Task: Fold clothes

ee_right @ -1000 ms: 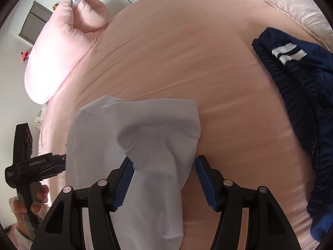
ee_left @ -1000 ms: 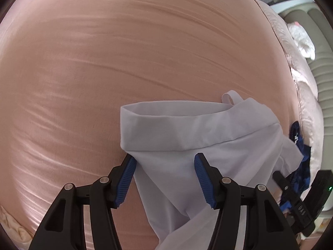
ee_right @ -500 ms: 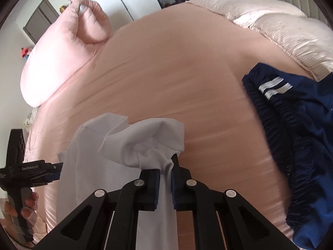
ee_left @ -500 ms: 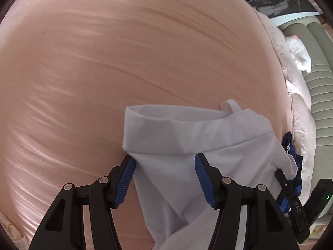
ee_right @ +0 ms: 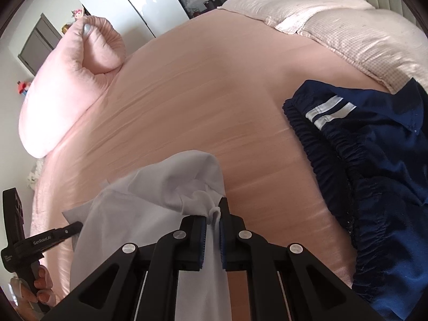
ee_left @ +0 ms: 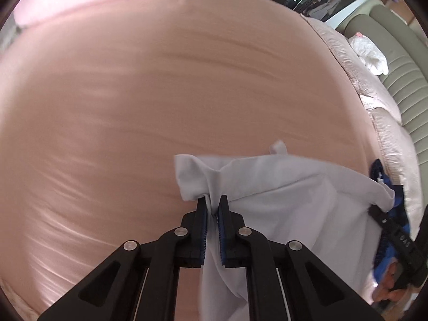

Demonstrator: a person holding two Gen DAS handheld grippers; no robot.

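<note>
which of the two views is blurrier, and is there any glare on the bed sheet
Left wrist view: motion-smeared, soft peach sheet and white garment edges; pale sheen streaks lower left. Right wrist view: sharper, navy shorts crisp; small glare streaks on the sheet beside them. Both bend strongly at the rim.

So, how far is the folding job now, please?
Done: both grippers are shut on the white garment, the left gripper and the right gripper each pinching a bunched edge. In hand: the cloth hangs between them over the pink bed sheet. Left: no fold shows yet, and the navy shorts lie crumpled, untouched.
</note>
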